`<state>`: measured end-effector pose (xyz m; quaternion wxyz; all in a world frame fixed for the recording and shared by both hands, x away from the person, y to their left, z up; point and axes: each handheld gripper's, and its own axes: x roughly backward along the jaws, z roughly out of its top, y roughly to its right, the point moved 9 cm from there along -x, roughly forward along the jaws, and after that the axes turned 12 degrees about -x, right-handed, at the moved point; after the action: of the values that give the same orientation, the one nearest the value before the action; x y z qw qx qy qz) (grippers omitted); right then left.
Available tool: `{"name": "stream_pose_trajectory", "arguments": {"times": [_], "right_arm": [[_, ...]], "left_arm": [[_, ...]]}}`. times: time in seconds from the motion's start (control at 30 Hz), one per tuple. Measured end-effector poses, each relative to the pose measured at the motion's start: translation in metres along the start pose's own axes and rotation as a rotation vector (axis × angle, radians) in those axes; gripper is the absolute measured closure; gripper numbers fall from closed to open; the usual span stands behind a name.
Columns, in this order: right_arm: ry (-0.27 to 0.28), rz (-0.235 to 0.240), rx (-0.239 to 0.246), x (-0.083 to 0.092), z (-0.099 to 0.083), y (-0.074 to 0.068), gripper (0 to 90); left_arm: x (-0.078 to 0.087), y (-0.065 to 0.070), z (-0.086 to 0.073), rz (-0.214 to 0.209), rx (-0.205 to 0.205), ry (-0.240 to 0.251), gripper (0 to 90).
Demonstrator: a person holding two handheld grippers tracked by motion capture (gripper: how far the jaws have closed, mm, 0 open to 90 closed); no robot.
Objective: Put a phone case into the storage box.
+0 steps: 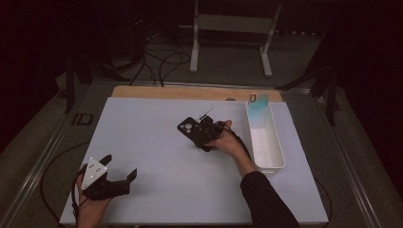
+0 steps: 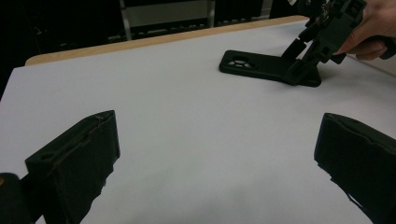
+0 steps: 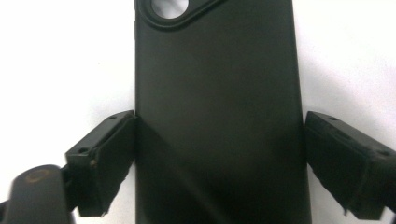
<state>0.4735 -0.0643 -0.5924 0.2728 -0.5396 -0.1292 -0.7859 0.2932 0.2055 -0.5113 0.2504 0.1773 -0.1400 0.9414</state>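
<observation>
at table centre, right gripper [image 1: 203,134] straddles phone case [image 1: 192,129], left gripper [image 1: 119,172] gaping.

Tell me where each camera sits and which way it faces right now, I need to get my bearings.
High view: above the near table edge, looking forward and down; both hands show, left gripper idle, right gripper at the black phone case, white bin beside.
Left gripper view: on the left gripper, low over the white table, looking across; own jaws wide apart.
Right gripper view: on the right gripper, looking down; own jaws flank the case.
Shared: all three show the case.
</observation>
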Motion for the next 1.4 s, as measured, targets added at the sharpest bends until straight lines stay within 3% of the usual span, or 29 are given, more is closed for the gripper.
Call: {"name": "stream_pose_trajectory", "arguments": {"times": [0.5,0.57,0.87,0.93,1.4], "right_arm": [[0.011,-0.02,-0.007,0.002,-0.001,-0.002,15.6],[0.035,-0.036,-0.005,0.01,-0.001,-0.004,15.8],[0.108,-0.018,-0.016,0.034,0.004,-0.007,15.6],[0.15,-0.002,-0.023,0.045,0.006,-0.011,15.6],[0.295,0.027,0.02,0.085,0.006,-0.033,15.3]], "left_arm": [[-0.001,0.0,-0.001,0.0,0.001,-0.005,0.6],[-0.001,0.0,-0.001,0.0,0.002,-0.006,0.7],[-0.001,0.002,0.0,-0.001,-0.001,-0.007,0.7],[-0.002,0.002,0.0,-0.002,0.0,-0.008,0.7],[-0.002,0.004,0.001,-0.012,0.005,-0.007,0.7]]}}
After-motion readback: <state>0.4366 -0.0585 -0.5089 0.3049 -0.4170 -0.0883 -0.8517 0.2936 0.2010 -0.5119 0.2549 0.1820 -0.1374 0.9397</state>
